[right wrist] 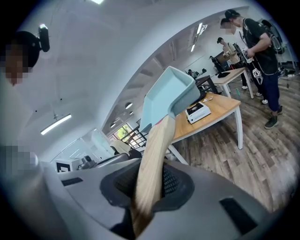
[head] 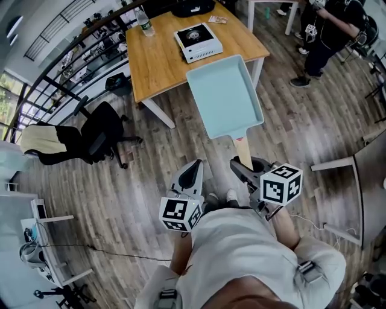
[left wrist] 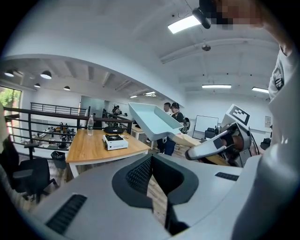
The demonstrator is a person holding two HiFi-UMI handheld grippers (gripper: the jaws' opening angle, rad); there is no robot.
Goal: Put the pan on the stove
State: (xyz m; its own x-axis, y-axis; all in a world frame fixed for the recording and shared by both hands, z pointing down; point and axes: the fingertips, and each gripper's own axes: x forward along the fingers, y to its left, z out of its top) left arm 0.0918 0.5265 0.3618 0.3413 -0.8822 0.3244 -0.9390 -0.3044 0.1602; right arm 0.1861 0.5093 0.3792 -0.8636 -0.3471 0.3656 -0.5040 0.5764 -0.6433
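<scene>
A pale blue rectangular pan with a wooden handle hangs in the air over the floor, in front of the table. My right gripper is shut on the end of that handle. From the right gripper view the pan tilts up and away. A small white portable stove with a black burner sits on the wooden table; it also shows as the stove and the stove. My left gripper is beside the right one, shut and holding nothing.
A water bottle and a dark bag stand at the table's far edge. A black office chair is on the left. People stand by another table at the upper right. A grey desk lies to the right.
</scene>
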